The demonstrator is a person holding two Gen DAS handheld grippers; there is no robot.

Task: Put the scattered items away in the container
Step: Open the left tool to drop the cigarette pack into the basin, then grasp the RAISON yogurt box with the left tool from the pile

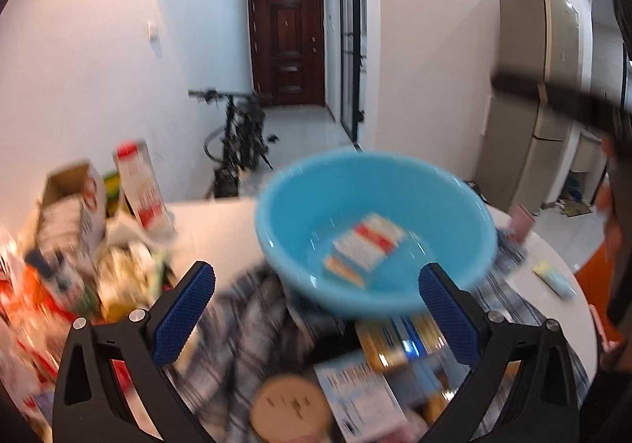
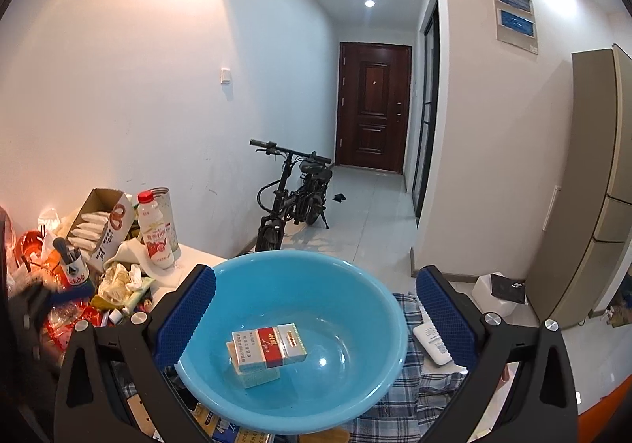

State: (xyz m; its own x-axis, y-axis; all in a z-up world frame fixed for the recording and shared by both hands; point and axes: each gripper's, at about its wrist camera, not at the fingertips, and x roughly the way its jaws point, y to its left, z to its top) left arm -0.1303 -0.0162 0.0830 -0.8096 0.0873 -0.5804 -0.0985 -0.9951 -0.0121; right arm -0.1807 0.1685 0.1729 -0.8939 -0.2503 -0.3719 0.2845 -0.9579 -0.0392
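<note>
Both blue-padded jaws of the right hand-held gripper [image 2: 316, 314] are standing wide apart, gripping nothing. Between them a blue basin [image 2: 347, 277] is sitting on a plaid cloth [image 2: 414, 380], holding a red-banded pack [image 2: 272, 348]; its script is too small to read. The left hand-held gripper [image 1: 316, 310] is gaping equally wide, empty, behind the same basin.

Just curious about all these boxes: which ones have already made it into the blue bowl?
The two small stacked boxes, the top one with a red band, lie inside the bowl. The open carton stands outside it, in the clutter at left.
</note>
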